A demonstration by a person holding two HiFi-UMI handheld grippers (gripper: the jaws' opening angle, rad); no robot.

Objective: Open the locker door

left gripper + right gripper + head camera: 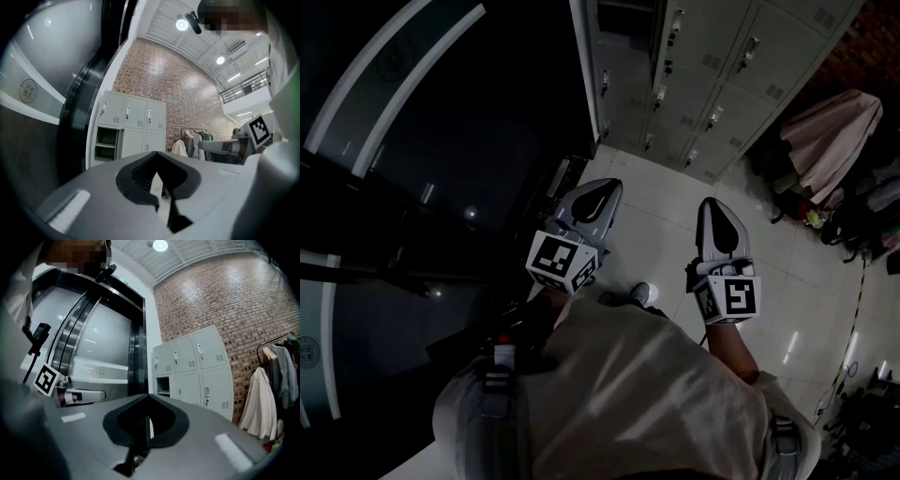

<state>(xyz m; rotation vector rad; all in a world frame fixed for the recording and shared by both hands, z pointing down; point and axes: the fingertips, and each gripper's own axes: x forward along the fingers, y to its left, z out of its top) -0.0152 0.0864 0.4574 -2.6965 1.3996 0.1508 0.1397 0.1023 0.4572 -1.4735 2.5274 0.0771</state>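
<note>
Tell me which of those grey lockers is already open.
The bottom-left compartment of the locker bank. Its dark inside and a shelf show, while the other doors around it are shut.

No text or number is legible anywhere

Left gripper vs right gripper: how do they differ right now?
The left gripper has its jaws partly apart, with nothing in the gap; the right gripper has its jaws shut together. In the head view the left gripper is beside the dark glass wall, the right gripper over open floor tiles. Shared: both are empty and face the lockers, touching none.
</note>
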